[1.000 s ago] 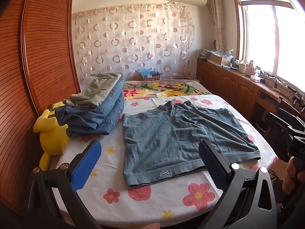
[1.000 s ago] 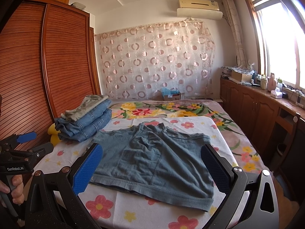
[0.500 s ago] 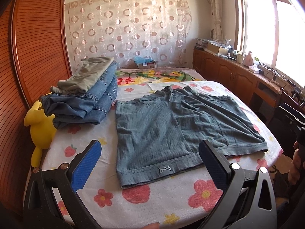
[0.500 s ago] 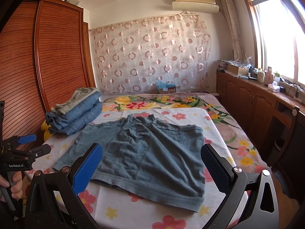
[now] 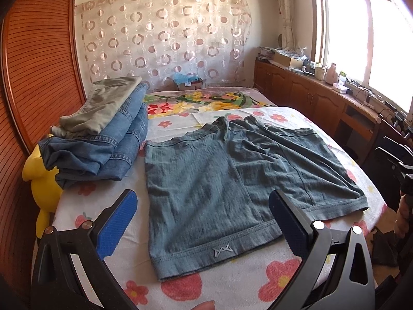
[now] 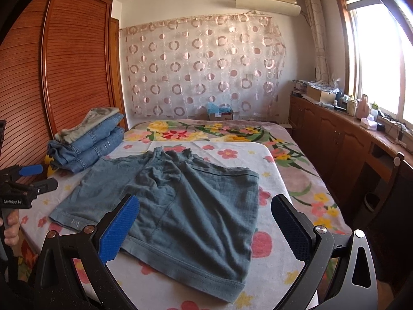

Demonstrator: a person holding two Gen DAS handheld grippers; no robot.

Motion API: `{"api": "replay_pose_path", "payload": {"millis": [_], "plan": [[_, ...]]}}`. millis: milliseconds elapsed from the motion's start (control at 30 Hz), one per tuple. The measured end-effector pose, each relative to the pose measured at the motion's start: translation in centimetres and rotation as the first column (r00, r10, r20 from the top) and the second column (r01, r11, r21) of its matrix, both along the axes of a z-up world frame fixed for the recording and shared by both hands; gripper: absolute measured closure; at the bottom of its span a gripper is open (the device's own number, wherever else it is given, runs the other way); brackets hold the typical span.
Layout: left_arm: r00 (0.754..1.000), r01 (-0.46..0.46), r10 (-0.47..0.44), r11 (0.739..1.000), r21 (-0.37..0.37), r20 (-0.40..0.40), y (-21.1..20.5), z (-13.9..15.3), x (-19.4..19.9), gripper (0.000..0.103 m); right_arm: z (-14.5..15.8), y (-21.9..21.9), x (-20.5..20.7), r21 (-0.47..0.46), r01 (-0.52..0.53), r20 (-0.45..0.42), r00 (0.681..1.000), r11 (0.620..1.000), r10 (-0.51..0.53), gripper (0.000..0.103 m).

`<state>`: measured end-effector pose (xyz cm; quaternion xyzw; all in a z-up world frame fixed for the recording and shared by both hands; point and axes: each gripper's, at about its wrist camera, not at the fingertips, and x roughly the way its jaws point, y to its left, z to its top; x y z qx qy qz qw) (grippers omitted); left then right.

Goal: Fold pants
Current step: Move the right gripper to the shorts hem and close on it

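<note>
Pants (image 5: pixel 232 178), a short blue-grey pair, lie spread flat on the bed (image 5: pixel 232 281), over its flowered sheet, with both leg hems toward the near edge and the waist toward the far side. A small zigzag logo (image 5: pixel 221 251) sits on the hem of the left leg. Just beside them on the left, a stack of folded jeans (image 5: pixel 103 149) rests by the wooden wardrobe (image 5: pixel 38 64), topped by a folded olive garment (image 5: pixel 105 106). A yellow plush toy (image 5: pixel 44 188) is wedged between the stack and the wardrobe.

Left gripper (image 5: pixel 204 222) hovers above the near hem, its blue-padded fingers (image 5: pixel 116 222) spread wide with nothing between them. Right gripper (image 6: pixel 206 227) hangs over the right leg, likewise released and holding nothing. A hand (image 6: pixel 10 226) grasps the left tool's handle at the edge of the right wrist view.
</note>
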<state>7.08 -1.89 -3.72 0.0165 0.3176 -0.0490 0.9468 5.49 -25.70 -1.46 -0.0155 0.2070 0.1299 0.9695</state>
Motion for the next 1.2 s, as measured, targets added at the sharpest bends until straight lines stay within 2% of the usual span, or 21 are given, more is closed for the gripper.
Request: {"api": "replay_pose_path", "payload": {"millis": [233,433,733,800,867,967,1133,1200], "plan": [[0.999,0.044,-0.044,0.999,0.010,-0.021,-0.7,-0.5,2.0,0.001,-0.1,-0.4,1.2,-0.019,-0.017,-0.051,0.999,1.000,0.017,0.004],[0.995,0.081,-0.083,0.996,-0.035,-0.054,-1.1,-1.7,3.0,0.001,-0.1,-1.1,2.0,-0.031,-0.030,-0.095,0.995,0.999,0.027,0.011],[0.990,0.122,-0.126,0.991,-0.059,-0.068,-1.6,-2.3,3.9,0.001,1.1,-3.7,5.0,-0.058,-0.016,-0.132,0.991,0.998,0.008,0.031],[0.987,0.138,-0.143,0.988,-0.065,-0.075,-2.0,-2.3,4.3,0.004,1.3,-4.5,5.9,-0.042,-0.010,-0.141,0.990,0.999,0.004,0.037],[0.986,0.146,-0.151,0.987,-0.061,-0.076,-2.4,-2.4,4.5,0.004,1.5,-5.3,6.9,-0.011,-0.014,-0.169,0.986,1.000,0.012,0.048],[0.981,0.170,-0.176,0.983,-0.070,-0.083,-3.1,-2.5,4.7,0.004,1.8,-6.1,8.3,-0.005,-0.010,-0.192,0.981,1.000,0.009,0.055],[0.976,0.186,-0.191,0.981,-0.056,-0.100,-4.1,-3.0,5.0,0.006,1.9,-7.2,11.3,-0.008,0.010,-0.258,0.966,1.000,-0.012,0.065],[0.975,0.190,-0.195,0.980,-0.057,-0.108,-4.1,-3.2,5.0,0.006,1.7,-7.5,12.3,-0.023,0.015,-0.289,0.957,1.000,-0.021,0.065]]}}
